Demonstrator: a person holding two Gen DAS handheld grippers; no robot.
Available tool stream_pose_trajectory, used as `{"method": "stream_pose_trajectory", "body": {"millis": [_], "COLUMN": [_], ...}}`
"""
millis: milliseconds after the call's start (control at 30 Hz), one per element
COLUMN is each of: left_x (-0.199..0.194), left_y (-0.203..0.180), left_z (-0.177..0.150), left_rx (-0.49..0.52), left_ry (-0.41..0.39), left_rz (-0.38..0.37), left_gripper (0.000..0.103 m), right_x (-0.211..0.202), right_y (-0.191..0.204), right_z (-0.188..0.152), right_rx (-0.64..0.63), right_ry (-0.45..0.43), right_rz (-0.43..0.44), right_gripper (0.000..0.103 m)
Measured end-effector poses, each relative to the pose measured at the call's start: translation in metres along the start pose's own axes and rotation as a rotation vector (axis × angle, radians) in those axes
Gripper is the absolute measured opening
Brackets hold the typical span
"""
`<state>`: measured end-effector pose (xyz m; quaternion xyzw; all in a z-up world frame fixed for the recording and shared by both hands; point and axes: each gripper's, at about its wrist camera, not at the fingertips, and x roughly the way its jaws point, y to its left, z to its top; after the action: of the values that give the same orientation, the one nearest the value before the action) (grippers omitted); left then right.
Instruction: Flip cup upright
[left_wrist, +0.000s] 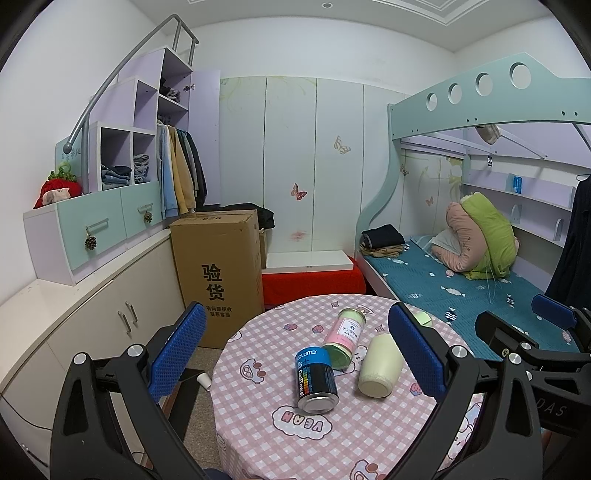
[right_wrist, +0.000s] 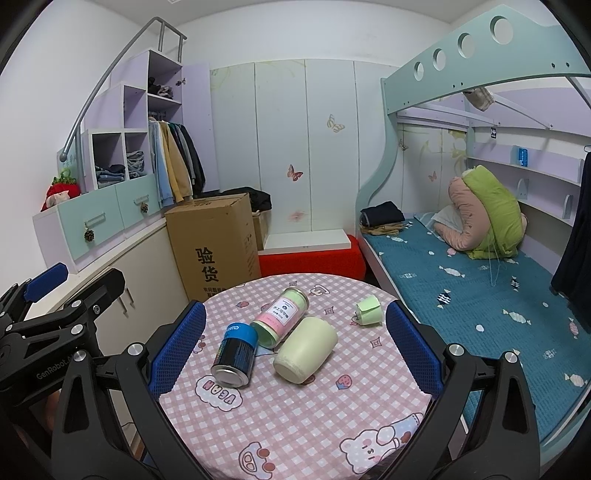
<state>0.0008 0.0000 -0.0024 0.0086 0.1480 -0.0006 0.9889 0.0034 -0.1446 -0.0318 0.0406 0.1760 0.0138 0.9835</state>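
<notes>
1. Right wrist view, left to right: the left gripper (right_wrist: 48, 291) hangs off the table's left edge, jaws apart and holding nothing.
2. On the round table (right_wrist: 295, 424) a blue-capped can (right_wrist: 235, 354) lies on its side near the middle, touching or nearly touching a pink-labelled jar (right_wrist: 284, 321) behind it.
3. The cream cup (right_wrist: 306, 349), the likely target, lies tipped just right of the can, base toward the camera.
4. The right gripper (right_wrist: 295, 347) frames it with jaws spread wide and empty, probably lined up to close on it.
5. The jar seems to touch the cup's mouth end and may crowd the flip.
6. A small green paper cup (right_wrist: 369, 310) lies toppled near the far right edge, clear of the others.
</notes>
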Motion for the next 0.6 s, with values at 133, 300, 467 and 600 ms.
{"method": "stream_pose_trajectory", "body": {"millis": [133, 300, 467, 600], "left_x": [0.0004, 0.0001, 0.0005, 0.0002], "left_y": [0.0017, 0.0024, 0.0023, 0.0020], "left_z": [0.0004, -0.0003, -0.0002, 0.0009], "left_rx": [0.000, 0.000, 0.001, 0.001], "left_ry": [0.001, 0.000, 0.003, 0.004], "left_rz": [0.001, 0.001, 0.000, 0.001], "left_gripper": [0.095, 0.095, 0.095, 0.095], "right_x": [0.0006, 0.0004, 0.0040, 0.0032], "right_y": [-0.0001, -0.0011, 0.0008, 0.0015], "right_z": [-0.0003, -0.0003, -0.0042, -0.0034], "right_rx": [0.003, 0.003, 0.002, 0.003], "right_ry": [0.001, 0.001, 0.002, 0.003], "right_rz": [0.002, 0.002, 0.000, 0.001], "right_gripper": [0.098, 0.098, 0.098, 0.098]}}
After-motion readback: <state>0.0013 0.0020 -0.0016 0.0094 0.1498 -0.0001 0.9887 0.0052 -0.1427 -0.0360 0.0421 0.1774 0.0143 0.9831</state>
